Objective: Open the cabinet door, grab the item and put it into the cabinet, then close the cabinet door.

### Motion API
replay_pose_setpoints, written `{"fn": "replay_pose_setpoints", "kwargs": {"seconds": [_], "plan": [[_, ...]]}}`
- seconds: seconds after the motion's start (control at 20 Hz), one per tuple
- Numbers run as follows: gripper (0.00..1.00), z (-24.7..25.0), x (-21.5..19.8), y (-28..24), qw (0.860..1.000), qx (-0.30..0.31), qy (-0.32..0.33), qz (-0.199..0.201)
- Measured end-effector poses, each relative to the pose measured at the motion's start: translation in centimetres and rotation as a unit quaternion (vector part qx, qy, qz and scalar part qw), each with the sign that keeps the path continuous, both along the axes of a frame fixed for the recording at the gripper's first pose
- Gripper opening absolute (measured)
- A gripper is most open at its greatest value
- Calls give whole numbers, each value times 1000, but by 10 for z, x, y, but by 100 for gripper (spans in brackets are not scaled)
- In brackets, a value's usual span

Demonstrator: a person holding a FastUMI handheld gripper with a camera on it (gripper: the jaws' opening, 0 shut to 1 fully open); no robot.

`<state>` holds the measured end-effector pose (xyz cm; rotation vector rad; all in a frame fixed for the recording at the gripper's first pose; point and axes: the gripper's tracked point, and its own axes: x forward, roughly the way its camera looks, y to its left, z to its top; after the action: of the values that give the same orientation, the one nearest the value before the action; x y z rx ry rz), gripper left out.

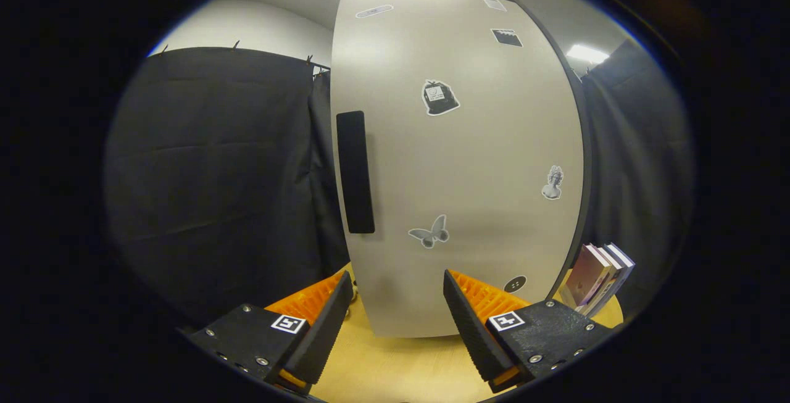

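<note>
Gripper point(398, 304): fingers wide apart, holding nothing, just before the shut cabinet door point(457, 162). Step: opening. Next, likely reach for the dark handle point(355, 171).

Grey sticker-dotted cabinet door point(457, 162)

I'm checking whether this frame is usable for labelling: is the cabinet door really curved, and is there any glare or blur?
Gripper view: the cabinet door bows only from fisheye distortion; a soft sheen sits on its upper left, and ceiling lights blow out; stickers and handle stay sharp; the tool is open, holding nothing.
</note>
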<state>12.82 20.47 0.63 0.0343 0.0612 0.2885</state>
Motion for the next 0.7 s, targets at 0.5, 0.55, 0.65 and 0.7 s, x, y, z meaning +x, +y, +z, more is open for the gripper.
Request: {"fn": "replay_pose_setpoints", "kwargs": {"seconds": [0.5, 0.55, 0.65, 0.7], "plan": [[92, -2, -7, 6, 1000, 3, 3, 3], [92, -2, -8, 7, 1000, 2, 2, 4], [92, -2, -10, 8, 1000, 1, 1, 4], [92, -1, -10, 8, 1000, 1, 0, 5]]}}
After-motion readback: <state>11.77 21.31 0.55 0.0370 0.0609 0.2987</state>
